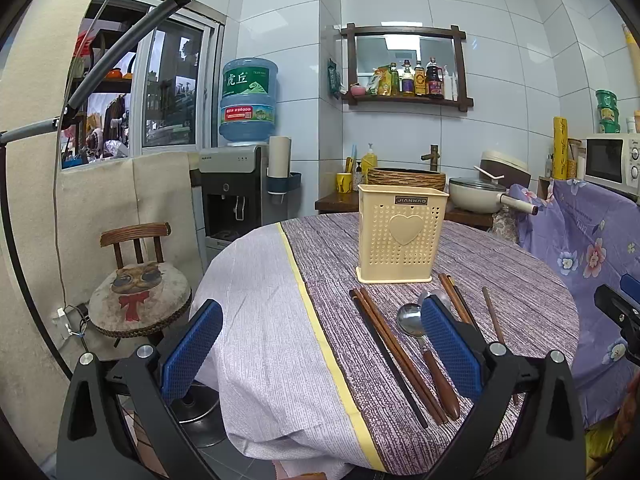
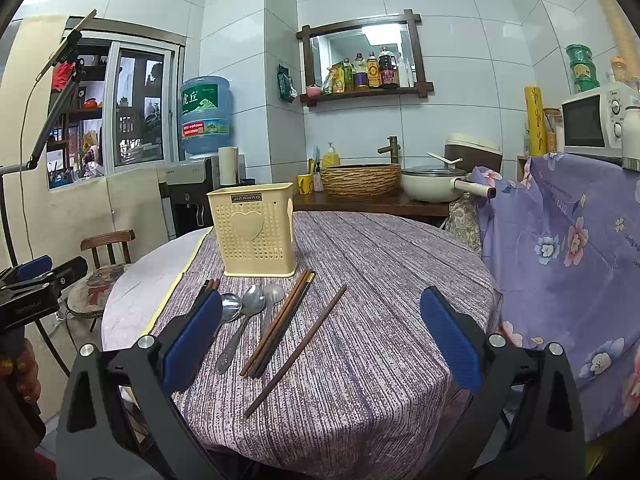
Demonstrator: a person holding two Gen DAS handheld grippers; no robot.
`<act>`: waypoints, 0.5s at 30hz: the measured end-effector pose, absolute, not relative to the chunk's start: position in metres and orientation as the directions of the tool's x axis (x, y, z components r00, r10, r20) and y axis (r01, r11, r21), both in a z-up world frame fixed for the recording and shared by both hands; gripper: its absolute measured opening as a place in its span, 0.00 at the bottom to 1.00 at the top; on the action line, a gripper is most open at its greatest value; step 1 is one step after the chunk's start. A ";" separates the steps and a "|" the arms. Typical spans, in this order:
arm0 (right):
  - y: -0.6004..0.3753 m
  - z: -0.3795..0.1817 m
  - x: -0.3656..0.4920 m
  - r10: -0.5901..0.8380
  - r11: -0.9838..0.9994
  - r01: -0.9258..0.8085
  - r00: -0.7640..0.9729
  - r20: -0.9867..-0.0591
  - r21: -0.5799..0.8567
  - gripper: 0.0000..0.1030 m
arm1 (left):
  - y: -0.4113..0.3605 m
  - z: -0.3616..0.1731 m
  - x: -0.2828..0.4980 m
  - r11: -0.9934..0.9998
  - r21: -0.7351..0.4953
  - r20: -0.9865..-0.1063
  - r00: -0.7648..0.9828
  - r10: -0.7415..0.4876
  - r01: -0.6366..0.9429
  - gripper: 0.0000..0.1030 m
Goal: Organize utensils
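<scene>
A cream perforated utensil holder [image 1: 401,233] with a heart on its front stands upright on the round table; it also shows in the right wrist view [image 2: 256,230]. In front of it lie brown chopsticks [image 1: 394,350], a steel spoon with a wooden handle [image 1: 424,350] and several more spoons [image 2: 249,312] and chopsticks [image 2: 282,322], one stick [image 2: 298,348] lying apart. My left gripper [image 1: 322,330] is open and empty above the table's near left part. My right gripper [image 2: 322,328] is open and empty above the near side, with the utensils between its fingers in view.
The table carries a purple striped cloth [image 2: 380,280] with a white part and yellow stripe [image 1: 316,320] at left. A wooden chair [image 1: 138,292] stands to the left, a water dispenser [image 1: 240,184] behind, a floral-covered counter [image 2: 568,248] at right, a pot [image 2: 434,182] beyond.
</scene>
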State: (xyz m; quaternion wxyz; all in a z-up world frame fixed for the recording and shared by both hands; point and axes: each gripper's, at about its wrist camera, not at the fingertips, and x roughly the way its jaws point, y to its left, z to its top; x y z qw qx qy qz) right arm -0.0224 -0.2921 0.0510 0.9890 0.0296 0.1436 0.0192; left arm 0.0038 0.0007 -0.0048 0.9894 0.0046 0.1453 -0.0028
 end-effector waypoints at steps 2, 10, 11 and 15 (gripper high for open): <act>-0.292 0.051 -0.022 0.047 0.997 -0.030 0.958 -0.283 0.065 0.95 | 0.000 -0.005 0.004 1.000 0.009 -0.288 0.958 -0.004 0.007 0.95; -0.290 0.050 -0.022 0.051 0.997 -0.034 0.956 -0.290 0.066 0.95 | -0.001 -0.005 0.004 1.000 0.014 -0.289 0.957 -0.006 0.011 0.95; -0.290 0.050 -0.021 0.053 0.997 -0.035 0.955 -0.291 0.067 0.95 | -0.001 -0.005 0.004 1.000 0.013 -0.290 0.957 -0.007 0.011 0.95; -0.290 0.049 -0.020 0.055 0.997 -0.037 0.955 -0.290 0.070 0.95 | -0.001 -0.005 0.004 1.000 0.013 -0.290 0.957 -0.007 0.011 0.95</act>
